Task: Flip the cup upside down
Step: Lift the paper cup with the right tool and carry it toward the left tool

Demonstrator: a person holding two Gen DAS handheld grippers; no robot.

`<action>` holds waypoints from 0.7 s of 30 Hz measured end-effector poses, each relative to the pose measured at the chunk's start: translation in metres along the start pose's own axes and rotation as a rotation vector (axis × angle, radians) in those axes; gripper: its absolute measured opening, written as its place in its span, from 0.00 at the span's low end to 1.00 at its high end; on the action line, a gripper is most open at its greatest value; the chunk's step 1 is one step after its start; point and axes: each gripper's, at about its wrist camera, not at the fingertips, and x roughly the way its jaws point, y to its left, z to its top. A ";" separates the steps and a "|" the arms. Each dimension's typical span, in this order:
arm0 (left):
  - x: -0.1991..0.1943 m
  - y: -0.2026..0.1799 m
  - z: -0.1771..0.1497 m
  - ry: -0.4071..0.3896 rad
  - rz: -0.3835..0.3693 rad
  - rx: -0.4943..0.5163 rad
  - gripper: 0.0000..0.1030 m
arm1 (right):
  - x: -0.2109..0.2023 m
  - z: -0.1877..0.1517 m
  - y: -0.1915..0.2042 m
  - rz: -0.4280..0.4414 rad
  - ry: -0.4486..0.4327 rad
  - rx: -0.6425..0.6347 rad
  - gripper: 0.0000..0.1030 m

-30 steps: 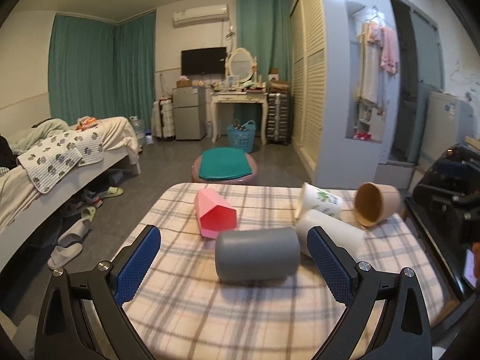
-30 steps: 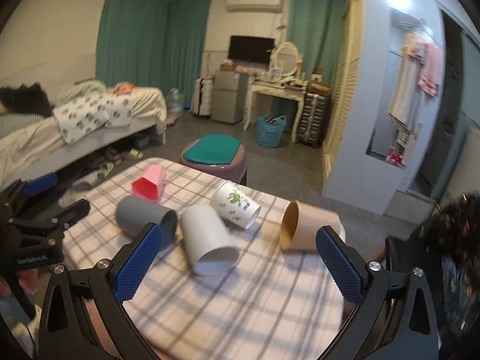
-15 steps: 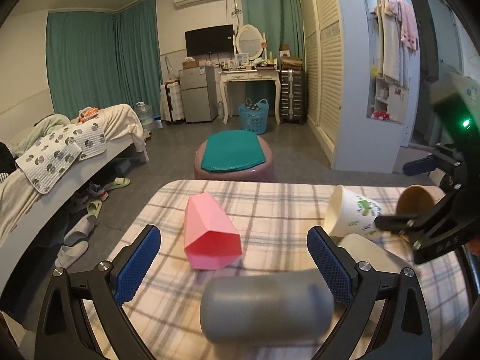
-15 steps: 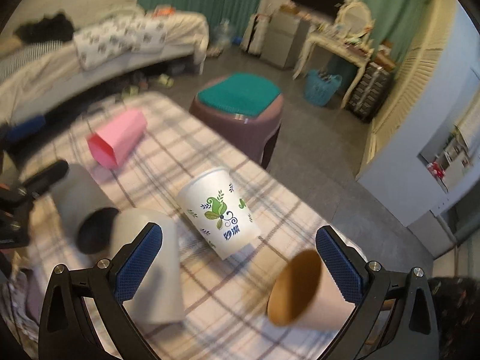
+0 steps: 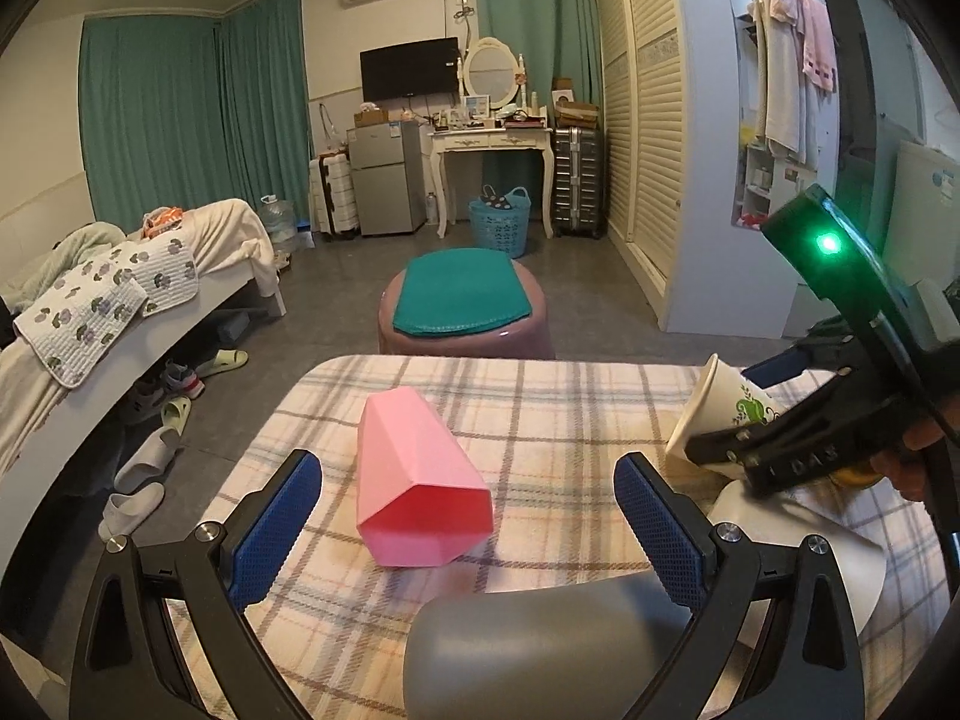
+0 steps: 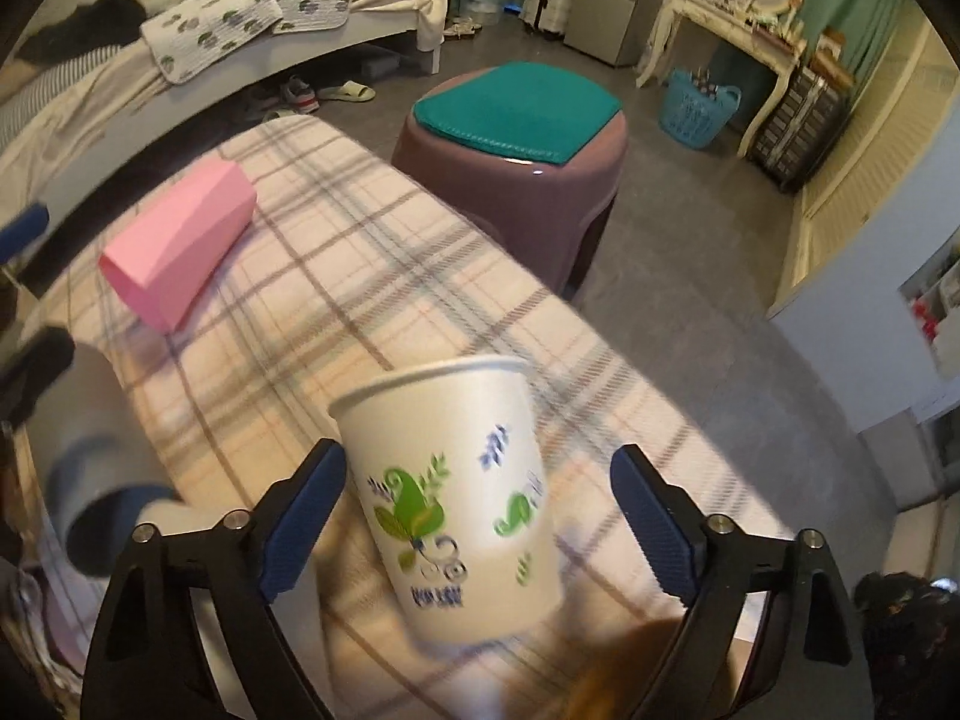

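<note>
Several cups lie on their sides on a plaid-covered table (image 5: 540, 420). A white paper cup with green leaf print (image 6: 456, 492) lies between the open jaws of my right gripper (image 6: 480, 516), its left pad near the cup wall; it also shows in the left wrist view (image 5: 720, 414). My left gripper (image 5: 468, 516) is open over a grey cup (image 5: 540, 642) at its base, with a pink faceted cup (image 5: 420, 480) ahead of it. The pink cup (image 6: 180, 240) and grey cup (image 6: 90, 450) show at the left of the right wrist view.
A plain white cup (image 5: 798, 540) lies right of the grey one. A brown cup (image 6: 636, 678) shows blurred at the bottom edge. A purple stool with a green cushion (image 5: 462, 306) stands just past the table's far edge. A bed (image 5: 120, 300) is on the left.
My right gripper has moved down and forward until the leaf-print cup sits between its jaws. My left gripper has moved forward over the grey cup, bringing the pink cup closer.
</note>
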 end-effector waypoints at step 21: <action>-0.113 0.019 -0.018 -0.128 -0.069 -0.054 0.98 | -0.211 -0.089 0.071 -0.196 -0.236 0.260 0.61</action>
